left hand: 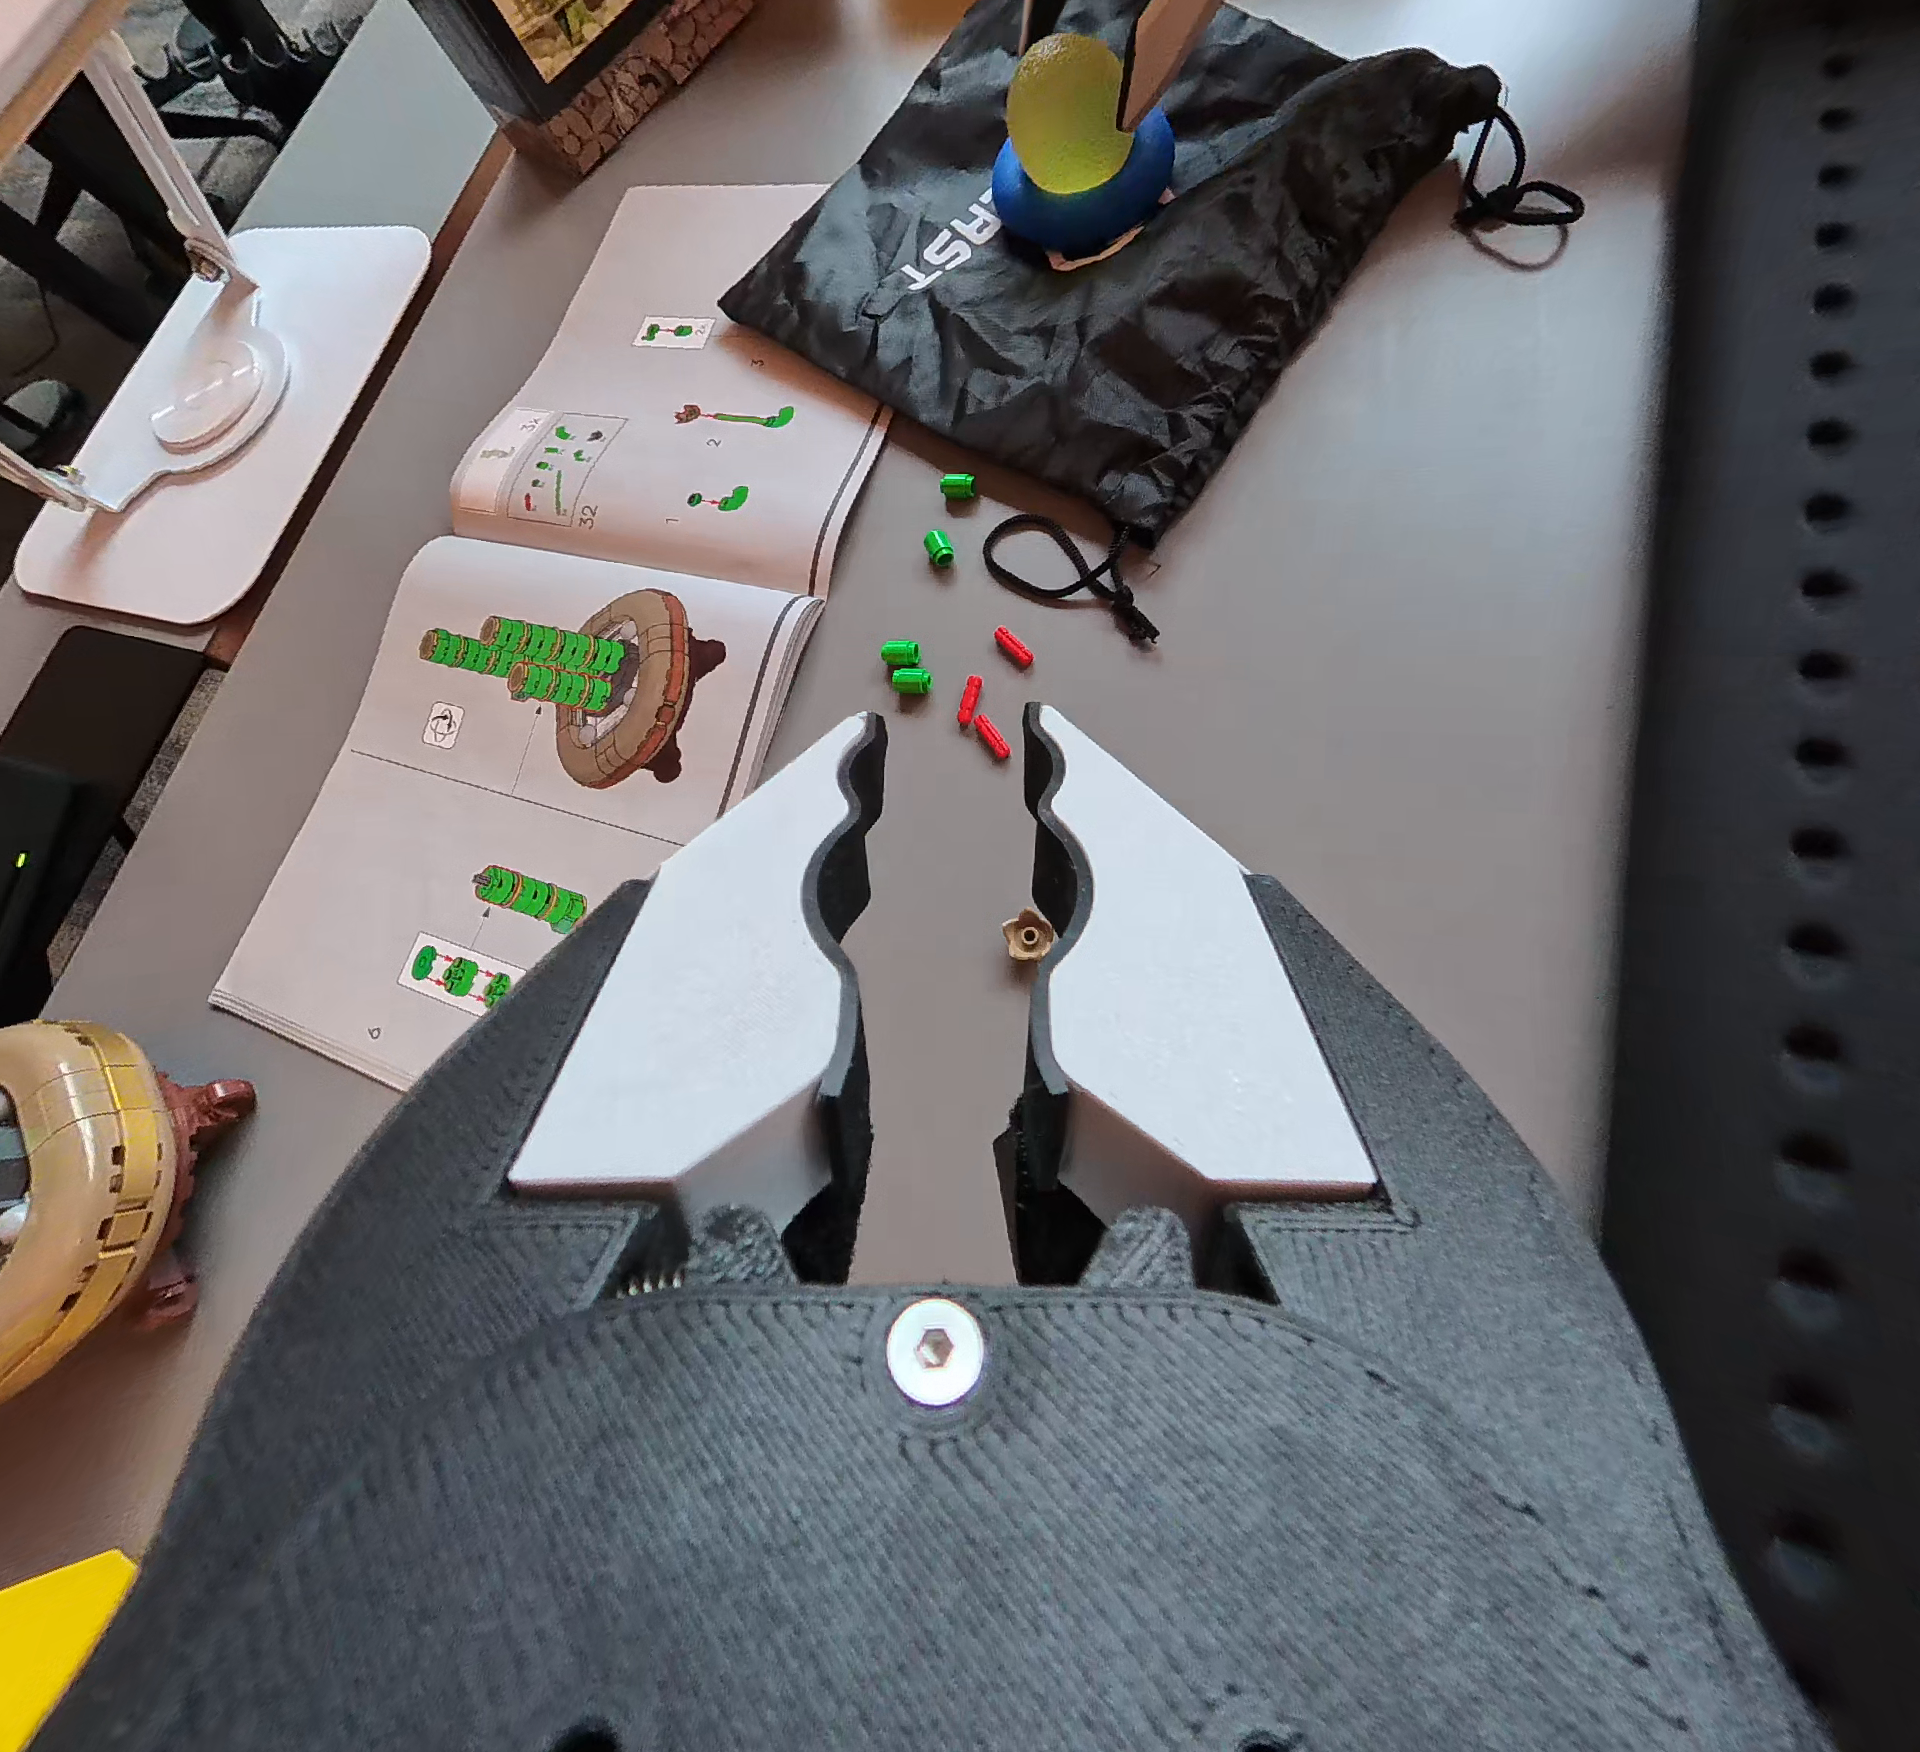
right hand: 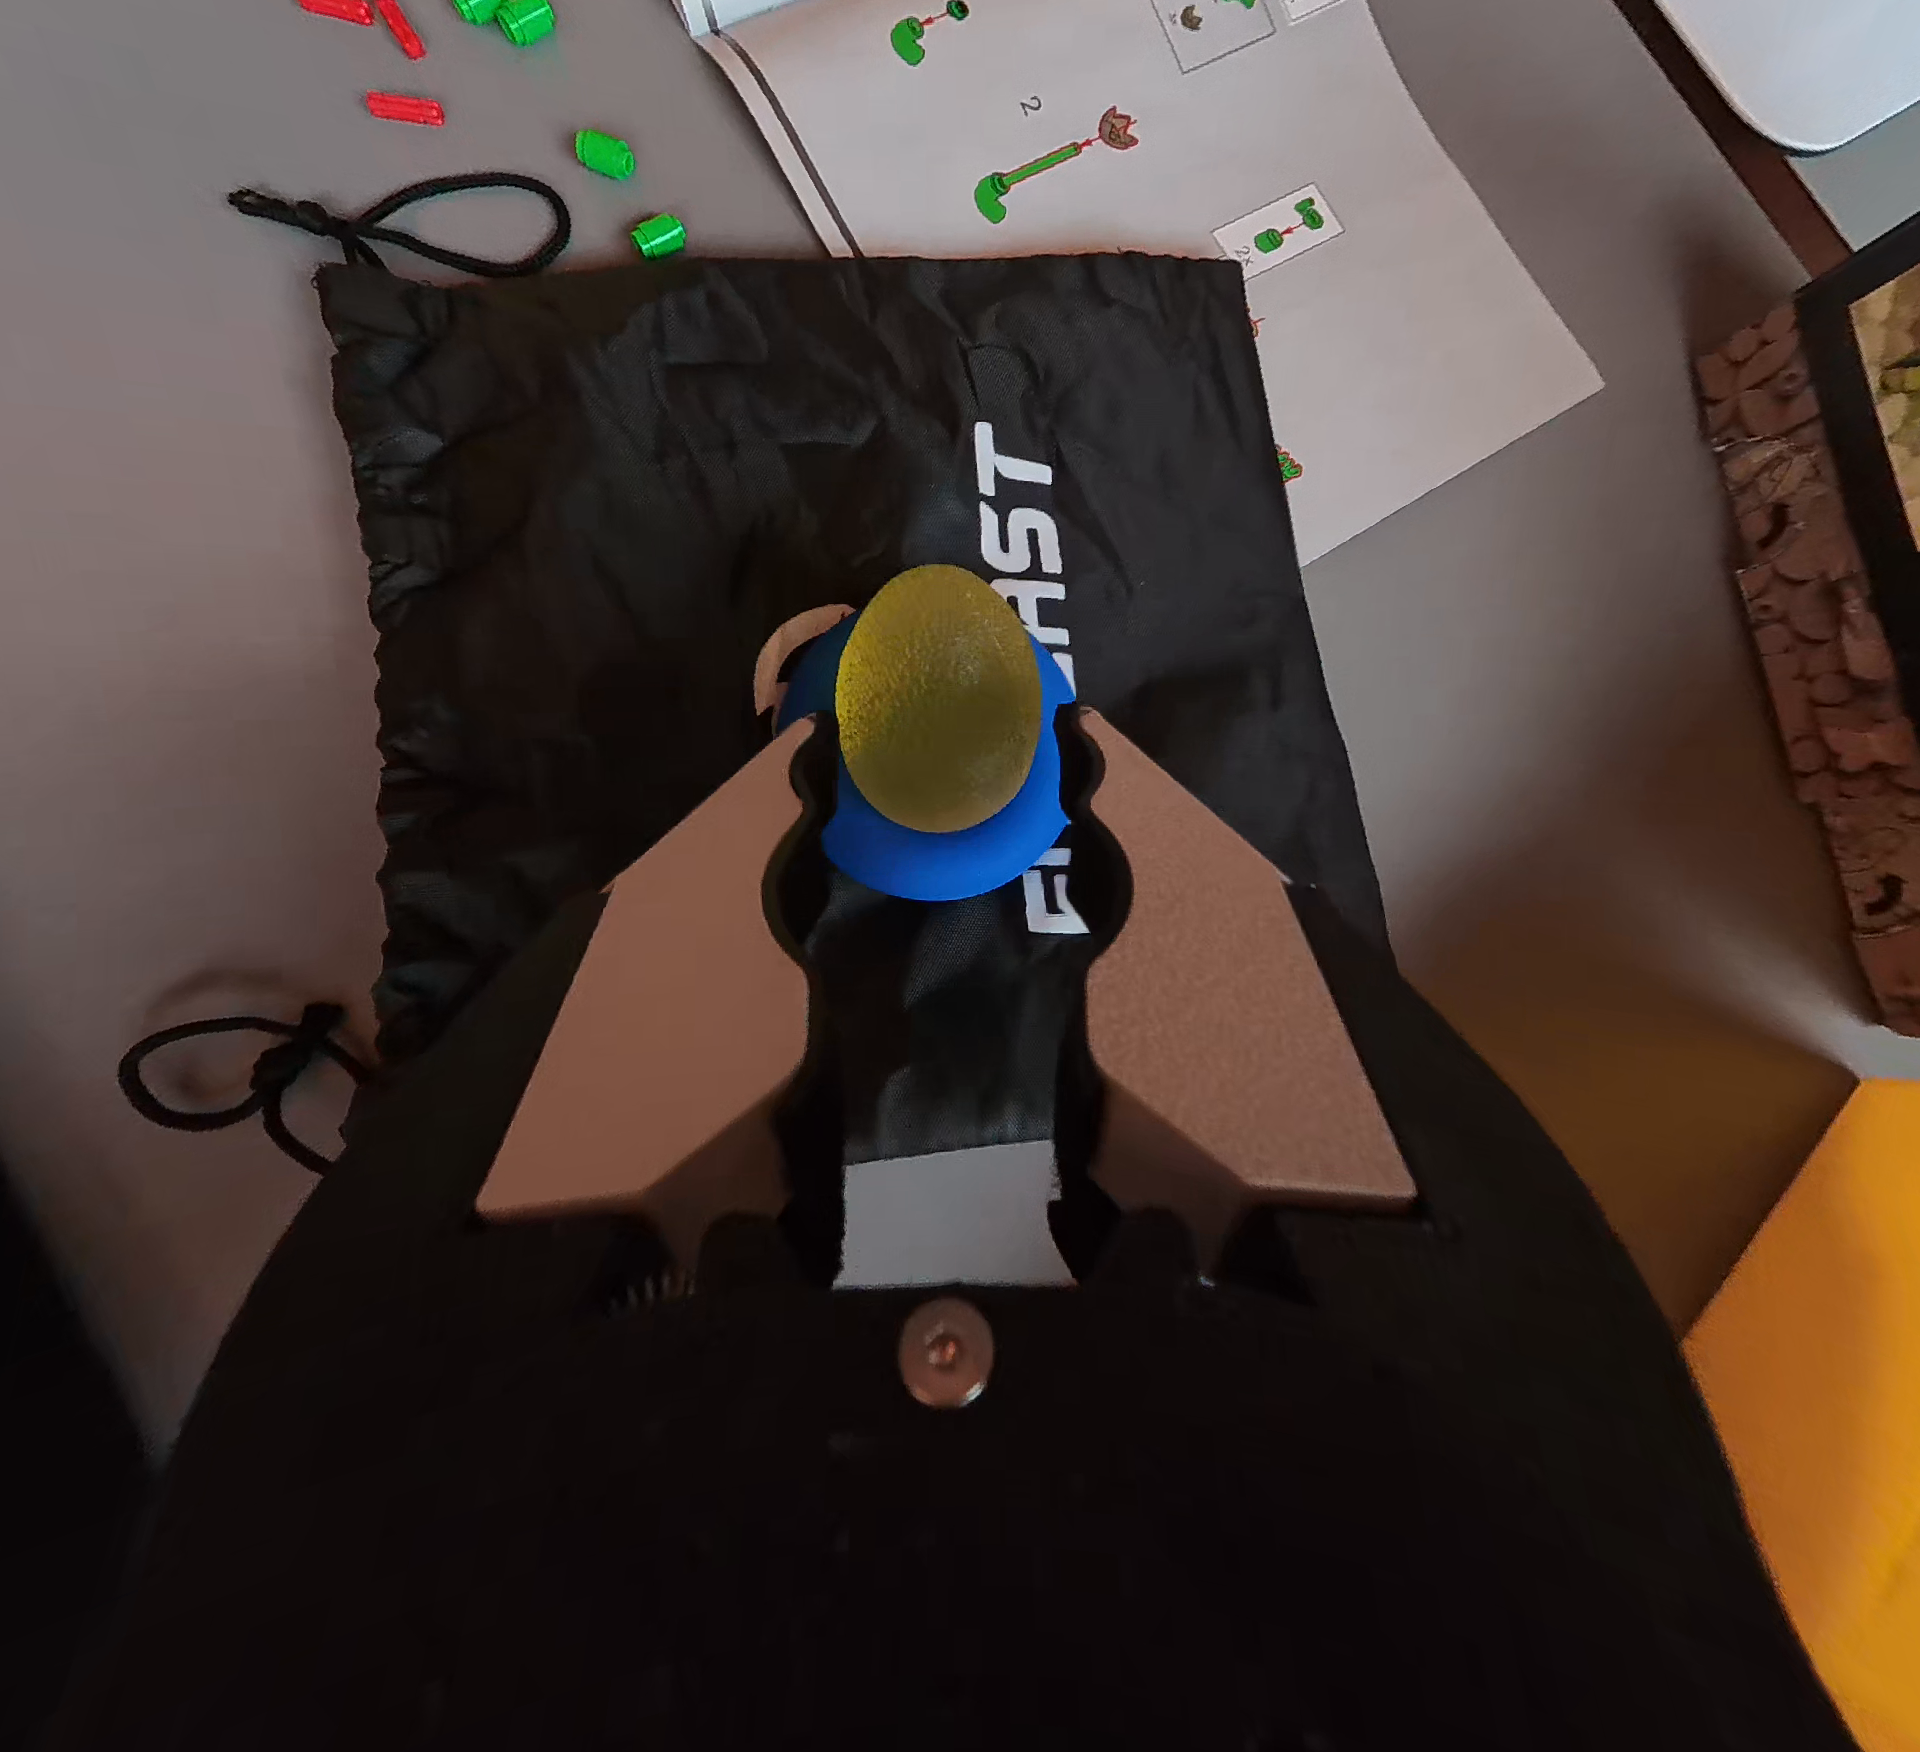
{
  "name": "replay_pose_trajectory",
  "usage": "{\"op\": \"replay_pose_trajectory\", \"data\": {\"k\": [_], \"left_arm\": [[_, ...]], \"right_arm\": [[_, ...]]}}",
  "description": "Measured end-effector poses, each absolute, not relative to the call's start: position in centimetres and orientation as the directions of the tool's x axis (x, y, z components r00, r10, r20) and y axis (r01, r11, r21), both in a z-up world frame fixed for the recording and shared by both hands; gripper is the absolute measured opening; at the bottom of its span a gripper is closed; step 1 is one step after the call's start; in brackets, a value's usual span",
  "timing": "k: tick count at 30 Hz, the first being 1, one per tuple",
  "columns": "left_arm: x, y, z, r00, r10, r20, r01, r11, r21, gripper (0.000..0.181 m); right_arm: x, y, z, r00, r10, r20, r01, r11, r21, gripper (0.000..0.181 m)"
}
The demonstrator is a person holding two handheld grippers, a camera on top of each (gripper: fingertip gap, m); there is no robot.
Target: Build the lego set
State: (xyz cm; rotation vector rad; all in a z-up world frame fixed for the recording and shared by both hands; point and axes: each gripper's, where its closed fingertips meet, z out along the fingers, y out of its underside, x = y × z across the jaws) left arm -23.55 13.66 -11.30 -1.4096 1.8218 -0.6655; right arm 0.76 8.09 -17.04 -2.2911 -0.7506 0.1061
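Left gripper point(left hand: 954, 728) hovers spread just short of the red pins point(left hand: 990, 734), apparently before picking one, while the right gripper point(right hand: 940, 736) brackets a yellow-green egg point(right hand: 935, 700), contact unclear.

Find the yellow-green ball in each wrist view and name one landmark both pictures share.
Left wrist view: yellow-green ball at top centre, far off, on a blue base.
Right wrist view: ball at centre, just ahead of the fingers.
Shared landmark: the black drawstring bag under it.
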Motion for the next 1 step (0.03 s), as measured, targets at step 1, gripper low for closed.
{"op": "replay_pose_trajectory", "data": {"k": [1], "left_arm": [[-23.56,13.67,-11.35,-0.136,-0.964,-0.229,-0.588,0.265,-0.765,0.024]], "right_arm": [[0.69,8.08,-17.13,0.828,0.547,0.124,0.481,-0.578,-0.659,0.041]]}}
